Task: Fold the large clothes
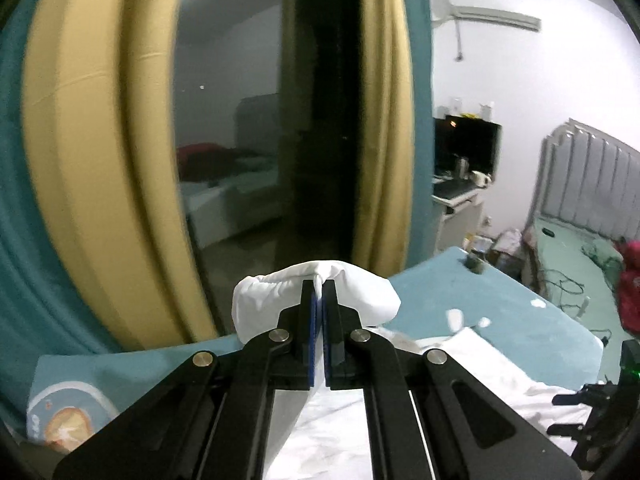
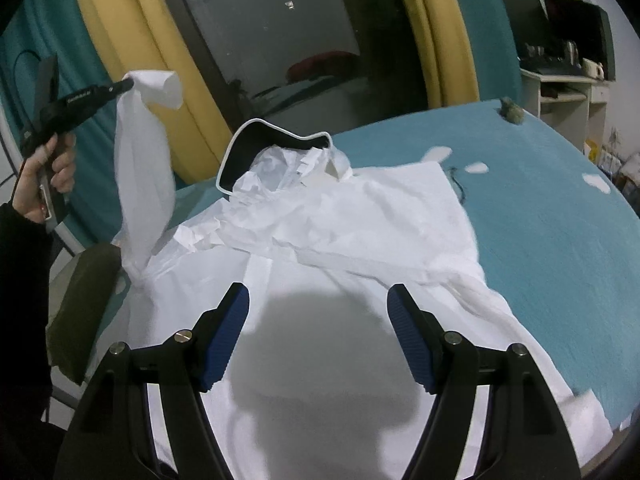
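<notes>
A large white garment point(image 2: 360, 224) lies spread on a teal-covered bed point(image 2: 560, 208), collar end far from me. My left gripper point(image 1: 319, 286) is shut on the cuff of its white sleeve point(image 1: 264, 300) and holds it raised in the air. In the right wrist view the left gripper point(image 2: 126, 85) shows at the upper left with the sleeve point(image 2: 140, 184) hanging down to the garment's left shoulder. My right gripper point(image 2: 318, 300) is open and empty, hovering just above the garment's middle, its shadow on the cloth.
A black cap with white trim point(image 2: 276, 140) lies by the collar. A dark olive cushion point(image 2: 80, 304) sits at the bed's left edge. Yellow and teal curtains point(image 1: 88, 160) and a dark window point(image 1: 240, 120) stand behind. A desk point(image 2: 560, 88) is at the right.
</notes>
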`<state>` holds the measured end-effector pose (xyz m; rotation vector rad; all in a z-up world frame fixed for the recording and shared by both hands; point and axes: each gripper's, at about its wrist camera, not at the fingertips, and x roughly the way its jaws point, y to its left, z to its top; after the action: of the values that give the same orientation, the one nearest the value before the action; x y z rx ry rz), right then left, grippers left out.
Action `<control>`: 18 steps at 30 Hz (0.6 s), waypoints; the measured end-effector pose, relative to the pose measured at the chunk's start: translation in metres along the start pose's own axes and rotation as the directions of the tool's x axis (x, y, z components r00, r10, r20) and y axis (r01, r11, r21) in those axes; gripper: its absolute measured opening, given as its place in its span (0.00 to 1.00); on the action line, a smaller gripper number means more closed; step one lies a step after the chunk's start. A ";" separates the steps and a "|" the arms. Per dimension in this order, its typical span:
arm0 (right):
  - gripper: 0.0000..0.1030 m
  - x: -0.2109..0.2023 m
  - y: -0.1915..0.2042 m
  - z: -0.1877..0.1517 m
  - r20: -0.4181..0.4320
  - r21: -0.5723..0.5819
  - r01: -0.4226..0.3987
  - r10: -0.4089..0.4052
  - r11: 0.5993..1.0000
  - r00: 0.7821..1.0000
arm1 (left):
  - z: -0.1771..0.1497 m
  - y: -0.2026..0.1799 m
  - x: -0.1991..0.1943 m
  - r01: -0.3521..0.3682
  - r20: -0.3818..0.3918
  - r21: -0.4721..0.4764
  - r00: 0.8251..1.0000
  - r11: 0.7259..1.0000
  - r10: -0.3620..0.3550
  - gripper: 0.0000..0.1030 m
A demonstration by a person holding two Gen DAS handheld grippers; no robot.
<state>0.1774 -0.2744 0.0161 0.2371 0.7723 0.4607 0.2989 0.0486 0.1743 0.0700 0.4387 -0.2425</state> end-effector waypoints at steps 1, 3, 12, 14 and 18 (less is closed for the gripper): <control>0.70 -0.002 -0.004 -0.002 0.000 0.005 -0.002 0.002 1.000 1.000 | -0.002 -0.011 0.006 0.016 -0.010 0.001 1.000 1.000 -0.016 0.03; 0.70 -0.007 -0.016 -0.007 0.002 0.024 -0.007 0.007 1.000 1.000 | -0.010 -0.041 0.022 0.055 -0.039 0.008 0.998 0.998 -0.055 0.03; 0.70 -0.034 -0.071 -0.008 0.032 0.083 0.043 -0.046 0.996 0.998 | -0.054 -0.144 0.096 0.215 -0.173 0.013 0.962 0.977 -0.209 0.03; 0.70 -0.037 -0.081 -0.008 0.032 0.089 0.066 -0.069 0.994 0.997 | -0.069 -0.163 0.112 0.258 -0.234 0.002 0.940 0.966 -0.250 0.03; 0.70 -0.031 -0.094 -0.002 0.007 0.088 0.103 -0.104 0.991 0.995 | -0.106 -0.185 0.134 0.334 -0.359 -0.022 0.877 0.942 -0.319 0.46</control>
<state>0.1858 -0.3710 -0.0014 0.2801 0.7908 0.3274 0.3275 -0.1470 0.0186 0.0800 0.8133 -0.5788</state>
